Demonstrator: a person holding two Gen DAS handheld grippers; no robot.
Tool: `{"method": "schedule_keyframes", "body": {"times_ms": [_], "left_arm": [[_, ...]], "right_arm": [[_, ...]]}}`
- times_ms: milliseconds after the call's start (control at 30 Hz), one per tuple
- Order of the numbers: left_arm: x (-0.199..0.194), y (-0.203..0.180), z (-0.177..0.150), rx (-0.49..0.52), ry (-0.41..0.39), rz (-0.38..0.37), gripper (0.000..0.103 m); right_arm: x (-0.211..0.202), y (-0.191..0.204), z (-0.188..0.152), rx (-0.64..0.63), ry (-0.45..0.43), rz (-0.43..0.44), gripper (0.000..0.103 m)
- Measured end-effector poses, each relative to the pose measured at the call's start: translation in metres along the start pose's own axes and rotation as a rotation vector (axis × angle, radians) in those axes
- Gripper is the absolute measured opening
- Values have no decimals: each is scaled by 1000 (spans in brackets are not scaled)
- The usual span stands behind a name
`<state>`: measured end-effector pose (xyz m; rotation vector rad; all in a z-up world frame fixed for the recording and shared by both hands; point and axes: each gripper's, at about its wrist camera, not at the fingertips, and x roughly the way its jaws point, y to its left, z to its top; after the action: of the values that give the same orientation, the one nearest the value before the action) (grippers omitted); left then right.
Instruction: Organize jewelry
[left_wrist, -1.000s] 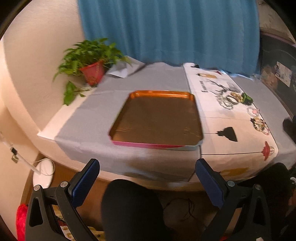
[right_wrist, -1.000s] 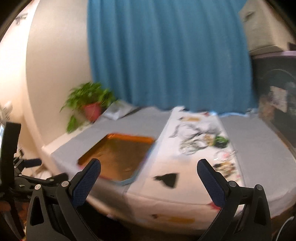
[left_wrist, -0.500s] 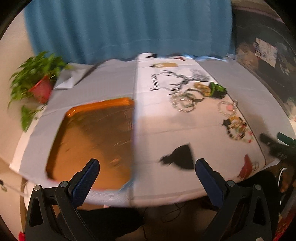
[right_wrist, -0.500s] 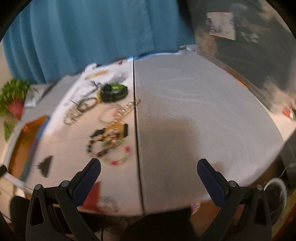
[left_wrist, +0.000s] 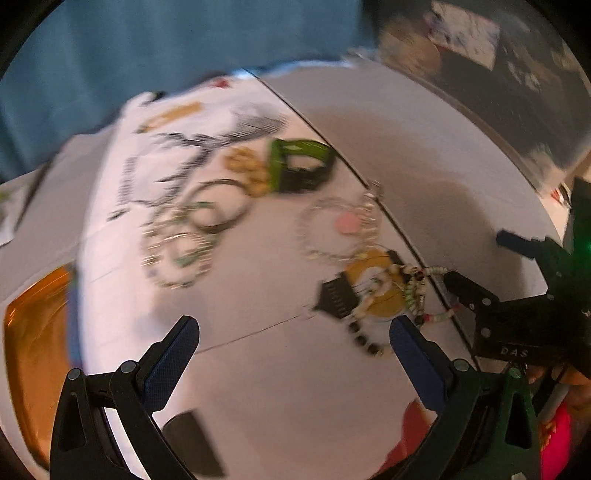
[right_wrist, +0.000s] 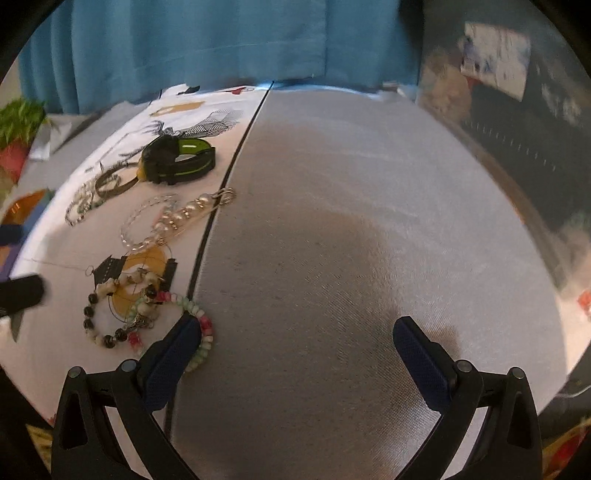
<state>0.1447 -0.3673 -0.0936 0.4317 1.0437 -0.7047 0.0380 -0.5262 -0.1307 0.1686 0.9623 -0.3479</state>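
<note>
1. Above, left wrist view: the left gripper (left_wrist: 291, 341) hovers over the white cloth (left_wrist: 258, 369), fingers spread wide and nothing between them. The frame is blurred by motion.
2. Jewelry lies scattered on the cloth: a green-and-black band (left_wrist: 301, 170) at the far end, dark hoops (left_wrist: 218, 206) and a clear bead ring (left_wrist: 177, 254) to its left, and a silver chain loop (left_wrist: 340, 225) with a pink spot inside it nearer the seam.
3. Bead bracelets (left_wrist: 391, 295) lie heaped on a yellow-and-black print, just beyond the left gripper's right finger (left_wrist: 413, 354).
4. An orange tray (left_wrist: 33, 350) shows at the left edge, well apart from the jewelry.
5. At the right of this view the right gripper (left_wrist: 476, 269) reaches in, one finger near the bead bracelets; whether it touches them cannot be told.
6. Right wrist view: the right gripper (right_wrist: 295, 345) is released, fingers wide apart, over the grey cloth (right_wrist: 351, 240).
7. Its left finger (right_wrist: 173, 354) overlaps the pastel bead bracelet (right_wrist: 201, 325) at the seam; nothing is gripped.
8. Beside it lie a dark-and-white bead bracelet (right_wrist: 99, 314), a pearl chain (right_wrist: 173, 218) and the green-and-black band (right_wrist: 177, 160), all on the white cloth (right_wrist: 55, 243).
9. Behind hangs a blue curtain (right_wrist: 203, 40); a potted plant (right_wrist: 16, 125) stands far left.
</note>
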Motion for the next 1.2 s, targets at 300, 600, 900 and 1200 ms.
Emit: {"method": "schedule_keyframes", "body": {"times_ms": [300,600,900,1200], "left_arm": [[25,-19,9,83,46,-47,57],[-16,-12,4,9,-1,-141,7],[-97,47,-27,-91,-165,-22,7],[-199,105,-108,-254,-275,17,7]], "right_arm": [[-5,-5,-7,-25,-51,19,103],[-21,27,-6,-180,-84,70,7],[-90,4,11,-17,-204,92,7],[-163,62,-12,-8,-246,94,7]]}}
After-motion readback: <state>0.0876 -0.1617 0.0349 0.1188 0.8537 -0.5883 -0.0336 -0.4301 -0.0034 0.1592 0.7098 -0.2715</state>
